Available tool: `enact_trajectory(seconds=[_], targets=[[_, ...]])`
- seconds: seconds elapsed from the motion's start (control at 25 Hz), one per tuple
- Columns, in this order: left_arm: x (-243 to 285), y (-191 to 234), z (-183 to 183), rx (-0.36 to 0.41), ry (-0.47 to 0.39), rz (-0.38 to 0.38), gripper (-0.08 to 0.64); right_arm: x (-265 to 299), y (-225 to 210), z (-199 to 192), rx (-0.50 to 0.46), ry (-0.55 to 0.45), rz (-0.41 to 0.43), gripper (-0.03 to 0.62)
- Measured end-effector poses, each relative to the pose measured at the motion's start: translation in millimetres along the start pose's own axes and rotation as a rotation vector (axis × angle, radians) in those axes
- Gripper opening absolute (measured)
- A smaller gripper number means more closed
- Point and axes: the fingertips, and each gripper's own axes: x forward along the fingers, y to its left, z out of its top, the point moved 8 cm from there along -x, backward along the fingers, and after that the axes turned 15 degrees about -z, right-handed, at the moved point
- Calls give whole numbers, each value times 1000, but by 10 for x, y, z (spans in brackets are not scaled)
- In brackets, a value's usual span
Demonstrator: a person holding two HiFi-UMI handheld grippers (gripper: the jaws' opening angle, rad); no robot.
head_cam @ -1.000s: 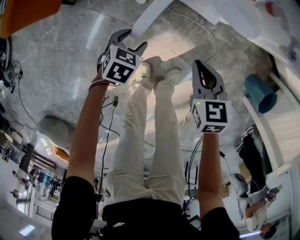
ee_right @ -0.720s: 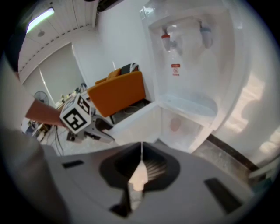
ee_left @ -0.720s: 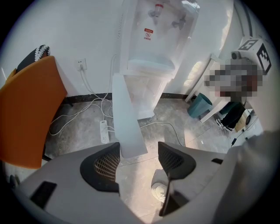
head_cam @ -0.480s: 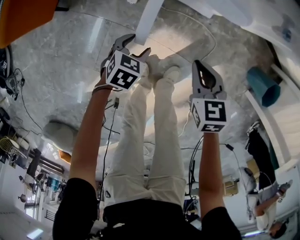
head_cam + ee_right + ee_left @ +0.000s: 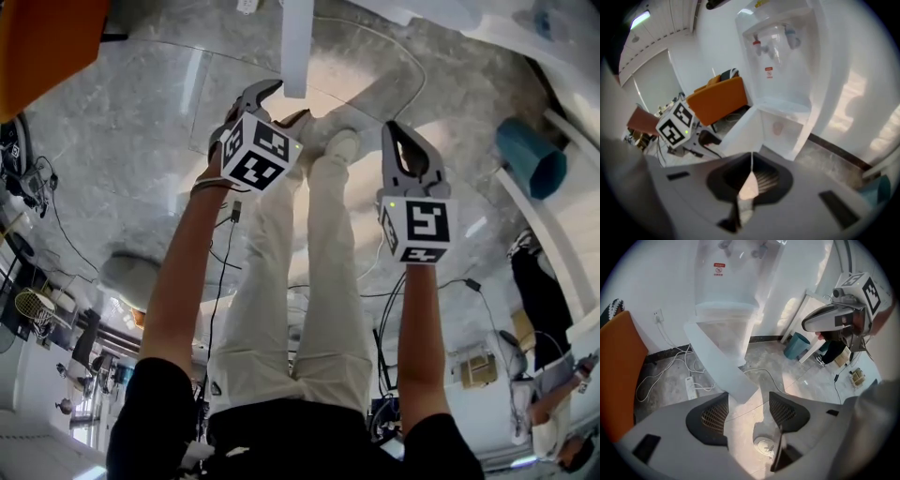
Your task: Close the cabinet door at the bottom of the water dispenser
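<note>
While the cabinet door [image 5: 723, 363] stands open at the foot of the water dispenser [image 5: 726, 277], its free edge sits at 12 o'clock, just past the left gripper [image 5: 749, 411]: jaws parted, nothing between them. Right gripper [image 5: 751, 165], at 3 o'clock of left: jaws pressed together, empty.

The cabinet door [image 5: 723, 367] juts ahead of the left gripper [image 5: 749, 403]; the floor [image 5: 811, 380] right of it lies open (cables [image 5: 670, 367] clutter the left).

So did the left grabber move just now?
Yes. In the head view the left gripper has shifted right, toward the person's white shoe, and its marker cube now sits closer to that shoe than before.
</note>
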Motion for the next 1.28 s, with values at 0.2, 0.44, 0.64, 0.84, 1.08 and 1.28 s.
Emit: enact_trajectory(seconds=[0.2,0.44,0.64,0.84,1.08,1.28], targets=[[139,-127,126,77,35,-38,273,-44,-141,-76,30,2,-29,35],[291,-257,275,122,58,-66,273,-109,-317,-196,66,4,-54,35],[424,-328,413,163,75,-81,273,-133,-465,-265,86,5,-74,35],[546,-409,548,200,89,-77,273,-165,-622,-331,106,9,-94,35],[679,-446,734,245,99,-81,273,-147,-748,-417,134,10,-101,35],[823,-477,926,292,100,-100,273,-122,-823,-503,141,19,-108,35]])
